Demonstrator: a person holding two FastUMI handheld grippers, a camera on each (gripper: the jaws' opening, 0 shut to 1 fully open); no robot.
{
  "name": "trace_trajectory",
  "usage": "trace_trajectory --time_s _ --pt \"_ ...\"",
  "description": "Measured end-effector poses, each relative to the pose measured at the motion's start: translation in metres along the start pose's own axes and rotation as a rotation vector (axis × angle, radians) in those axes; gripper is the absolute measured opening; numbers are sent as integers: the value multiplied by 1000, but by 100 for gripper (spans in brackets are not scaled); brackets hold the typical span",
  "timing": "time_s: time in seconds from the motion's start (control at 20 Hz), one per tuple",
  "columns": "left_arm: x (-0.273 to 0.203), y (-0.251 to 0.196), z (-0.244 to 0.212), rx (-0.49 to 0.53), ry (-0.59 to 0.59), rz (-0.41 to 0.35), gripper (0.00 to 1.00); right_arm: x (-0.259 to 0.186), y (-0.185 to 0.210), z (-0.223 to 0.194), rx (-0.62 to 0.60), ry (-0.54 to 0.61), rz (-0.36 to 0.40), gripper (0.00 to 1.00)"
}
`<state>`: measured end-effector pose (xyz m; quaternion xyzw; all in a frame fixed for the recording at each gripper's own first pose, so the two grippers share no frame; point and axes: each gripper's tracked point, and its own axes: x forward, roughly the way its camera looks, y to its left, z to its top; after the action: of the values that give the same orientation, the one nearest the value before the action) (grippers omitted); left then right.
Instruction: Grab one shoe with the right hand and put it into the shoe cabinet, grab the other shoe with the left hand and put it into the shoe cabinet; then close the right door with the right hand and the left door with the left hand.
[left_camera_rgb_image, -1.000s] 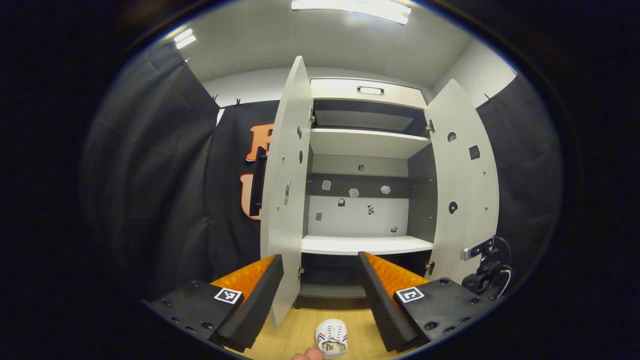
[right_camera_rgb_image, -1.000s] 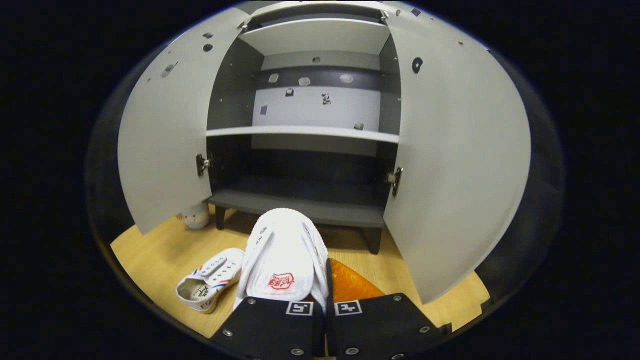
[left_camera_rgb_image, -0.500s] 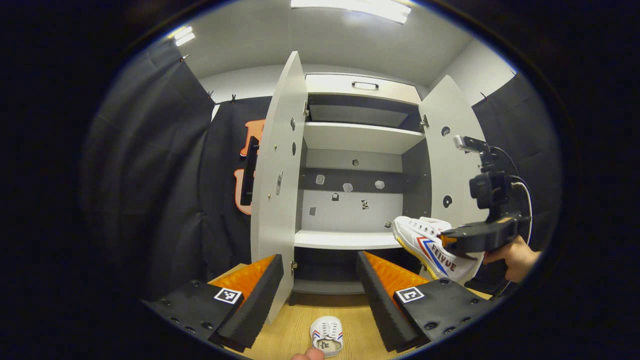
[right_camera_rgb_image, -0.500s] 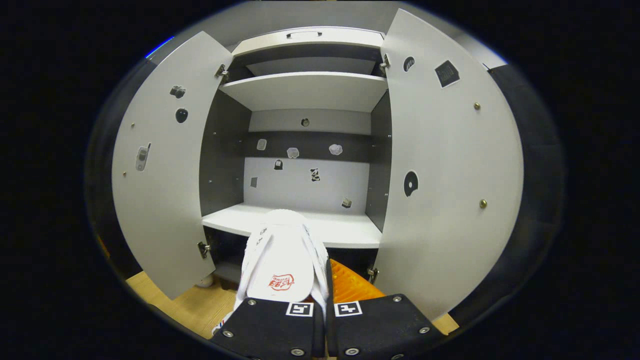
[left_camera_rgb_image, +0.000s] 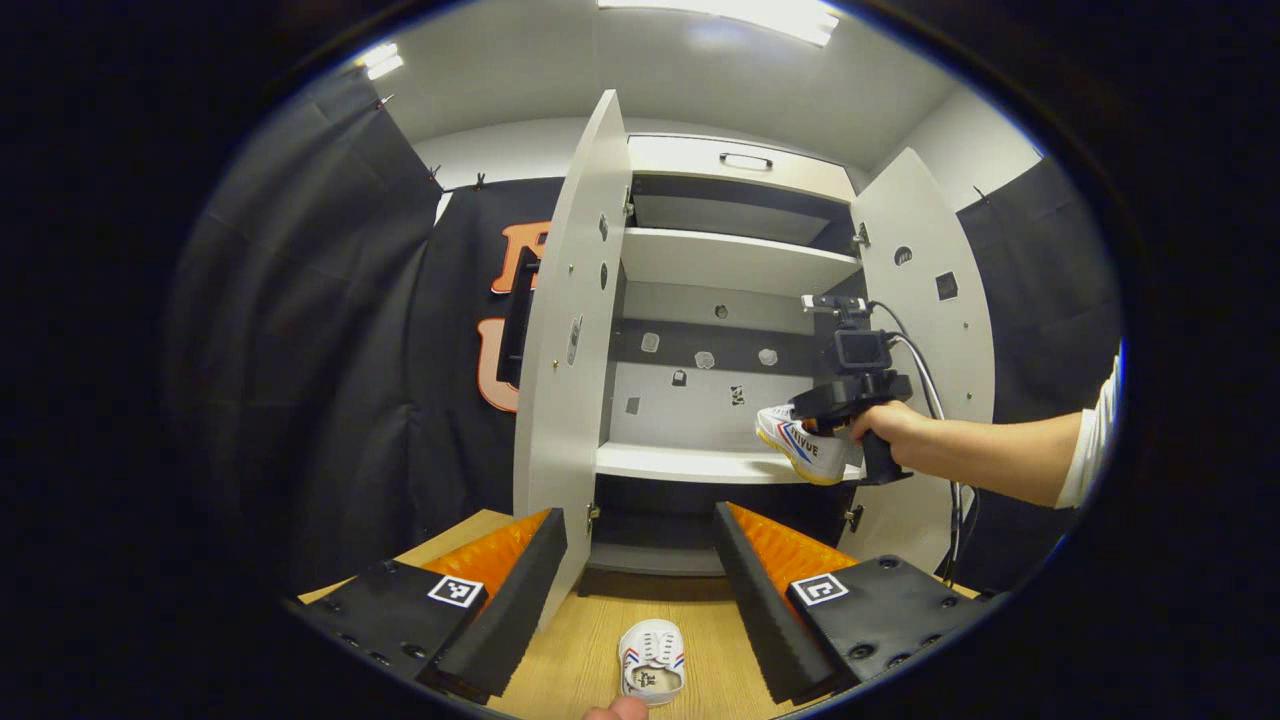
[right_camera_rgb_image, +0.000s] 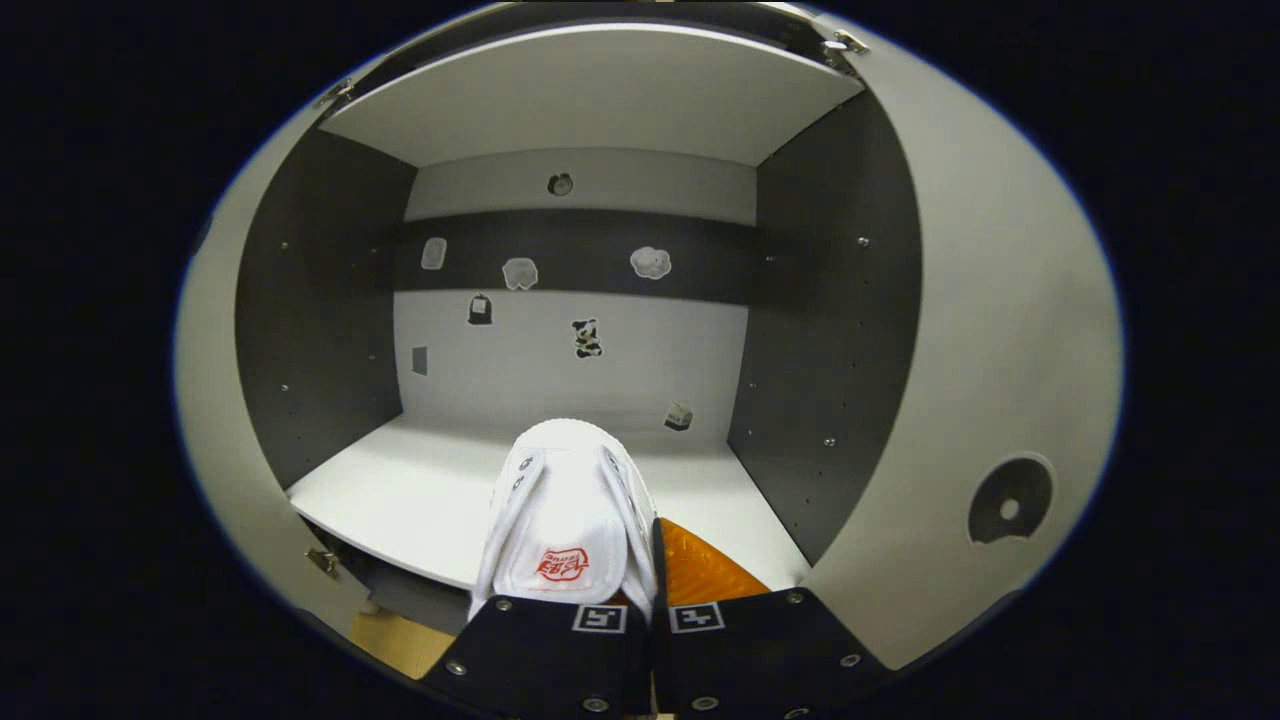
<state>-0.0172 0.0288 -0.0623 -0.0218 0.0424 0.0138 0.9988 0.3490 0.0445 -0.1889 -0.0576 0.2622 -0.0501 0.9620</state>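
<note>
The right gripper (right_camera_rgb_image: 640, 560), clamped on a white shoe (right_camera_rgb_image: 566, 500) pointing toward twelve o'clock, holds it over the cabinet's middle shelf (right_camera_rgb_image: 420, 495); left gripper (left_camera_rgb_image: 640, 560) gapes wide.

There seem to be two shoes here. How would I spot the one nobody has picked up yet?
Start at the tall grey shoe cabinet with both doors open. Look down to the wooden floor in front of it: a small white shoe on the floor lies there alone, below the open left tool. Its twin, the held shoe, is up at the middle shelf.
</note>
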Motion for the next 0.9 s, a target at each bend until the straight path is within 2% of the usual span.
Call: trace_trajectory --time_s 0.1,0.2,0.4,0.55,0.6,0.65,0.75,0.9 --pt "0 9 1 9 -3 24 99 33 -1 -3 13 53 -32 1" --pt "0 12 0 5 4 31 96 57 -3 -6 22 88 -63 1" --pt "1 21 -3 36 11 51 96 82 -8 -16 79 148 -90 1" --pt "2 23 -5 30 18 55 96 84 -3 -21 106 181 -70 2" --pt "2 22 -3 27 19 52 96 84 0 -18 105 166 -56 5" --pt "2 21 -5 28 18 49 96 82 3 -14 94 151 -50 14" --pt "3 19 -3 35 14 43 98 76 5 -10 68 129 -41 22" --pt "2 18 -3 30 12 36 96 66 1 -6 46 113 -26 37"
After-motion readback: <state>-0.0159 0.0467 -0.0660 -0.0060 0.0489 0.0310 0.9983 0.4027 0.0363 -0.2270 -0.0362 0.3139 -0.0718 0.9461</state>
